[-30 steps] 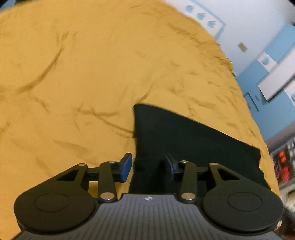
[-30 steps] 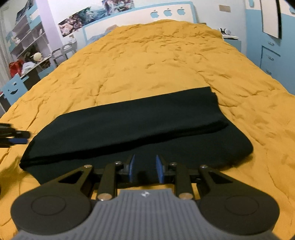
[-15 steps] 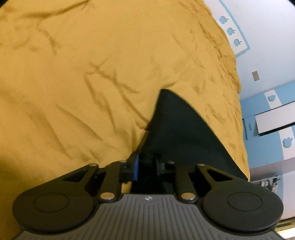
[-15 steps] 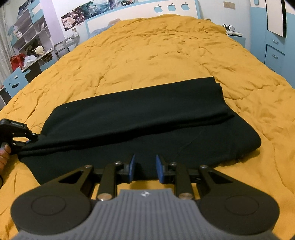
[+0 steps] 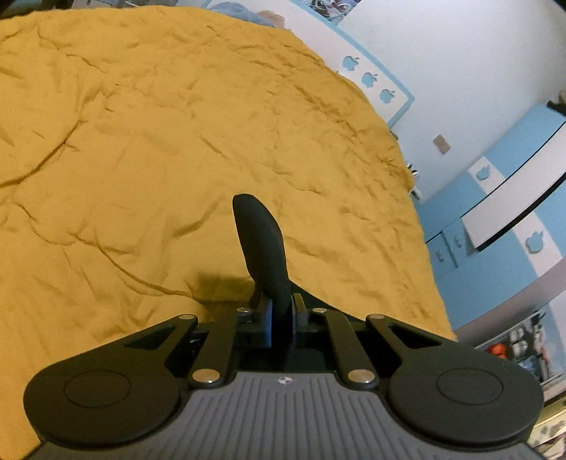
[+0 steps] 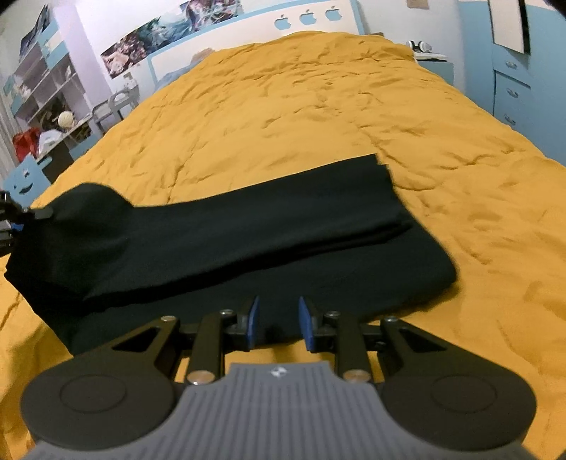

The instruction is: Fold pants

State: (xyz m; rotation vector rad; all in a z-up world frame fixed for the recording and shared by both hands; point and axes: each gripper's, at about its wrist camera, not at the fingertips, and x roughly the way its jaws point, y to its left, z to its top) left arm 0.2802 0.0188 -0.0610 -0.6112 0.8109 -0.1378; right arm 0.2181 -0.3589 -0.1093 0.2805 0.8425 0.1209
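My left gripper is closing, pinching a raised fold of the black pants. My right gripper is opening, nothing between its pads, over the near hem. Pants lie across the mustard bedspread. Apple-shaped cutouts on the headboard; posters too blurred to read. Blue drawers sit rightward.

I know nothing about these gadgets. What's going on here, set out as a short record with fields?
surface: bed with a wrinkled yellow cover
garment: black pants, folded lengthwise, lying across the bed
left gripper: jaws closing on one end of the pants, fabric bunched upward between them
right gripper: jaws opening, nothing pinched, poised over the near edge of the pants
lifted part: the end at the left of the right wrist view
background: blue drawers, shelves
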